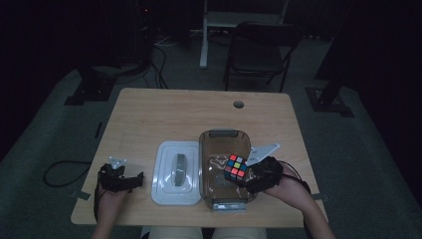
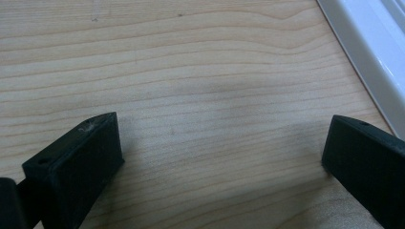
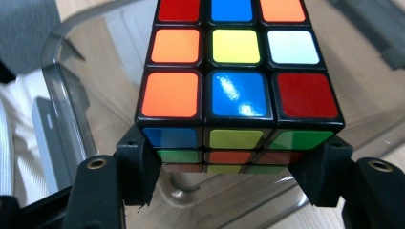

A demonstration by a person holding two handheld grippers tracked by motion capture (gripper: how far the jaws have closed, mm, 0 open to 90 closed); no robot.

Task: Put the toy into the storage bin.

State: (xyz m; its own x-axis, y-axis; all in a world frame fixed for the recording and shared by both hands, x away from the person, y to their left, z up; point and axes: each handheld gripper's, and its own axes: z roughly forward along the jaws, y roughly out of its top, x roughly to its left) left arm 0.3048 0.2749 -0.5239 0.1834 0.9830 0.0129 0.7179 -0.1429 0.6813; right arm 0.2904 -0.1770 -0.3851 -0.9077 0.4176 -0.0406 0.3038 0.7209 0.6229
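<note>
A scrambled puzzle cube [image 1: 235, 167] [image 3: 236, 90] with coloured stickers hangs over the clear plastic box [image 1: 208, 149] [image 3: 71, 100] on the table. My right gripper [image 1: 249, 175] [image 3: 234, 169] is shut on the cube, a jaw pressed against each side. The box's white lid [image 1: 176, 172] with a grey handle lies flat just left of the box. My left gripper [image 1: 130, 180] [image 2: 222, 157] rests low over bare wood near the table's front left, open and holding nothing. An edge of the white lid [image 2: 367, 52] runs along the right of the left gripper view.
The wooden table [image 1: 164, 112] has a round cable hole [image 1: 238, 104] near its far edge. A folding chair [image 1: 259, 52] and a stand post [image 1: 204, 35] are on the floor beyond the table. Cables [image 1: 57, 172] trail on the floor at the left.
</note>
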